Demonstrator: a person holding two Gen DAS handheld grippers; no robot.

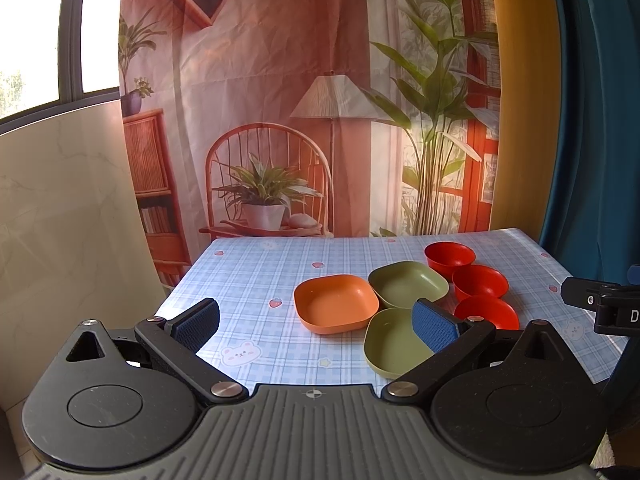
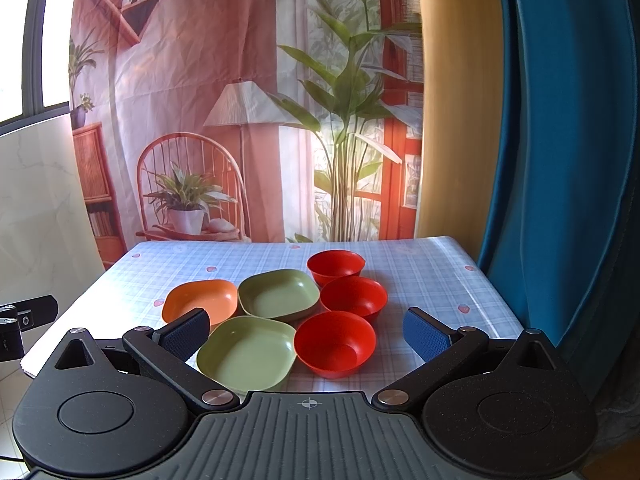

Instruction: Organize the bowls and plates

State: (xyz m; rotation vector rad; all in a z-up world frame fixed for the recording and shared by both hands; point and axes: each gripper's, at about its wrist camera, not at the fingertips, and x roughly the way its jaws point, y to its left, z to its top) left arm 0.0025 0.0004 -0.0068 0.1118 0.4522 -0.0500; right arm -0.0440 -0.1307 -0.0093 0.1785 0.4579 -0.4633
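Observation:
On the blue checked table point(image 1: 248, 272) point(image 2: 432, 272) lie an orange square plate point(image 1: 335, 307) point(image 2: 200, 303), a far green square plate point(image 1: 406, 288) point(image 2: 280, 292) and a near green square plate point(image 1: 394, 344) point(image 2: 246, 354). Three red bowls stand in a row to their right: far point(image 1: 450, 258) point(image 2: 336, 266), middle point(image 1: 480, 282) point(image 2: 354, 298), near point(image 1: 486, 312) point(image 2: 335, 342). My left gripper point(image 1: 316, 324) is open and empty, held before the table's near edge. My right gripper point(image 2: 308, 334) is open and empty, just short of the near green plate and near red bowl.
A printed backdrop cloth point(image 1: 304, 100) hangs behind the table. A blue curtain point(image 2: 560, 160) hangs at the right, a pale marble-look panel point(image 1: 68, 208) stands at the left. Part of the right gripper's body point(image 1: 604, 304) shows at the left wrist view's right edge.

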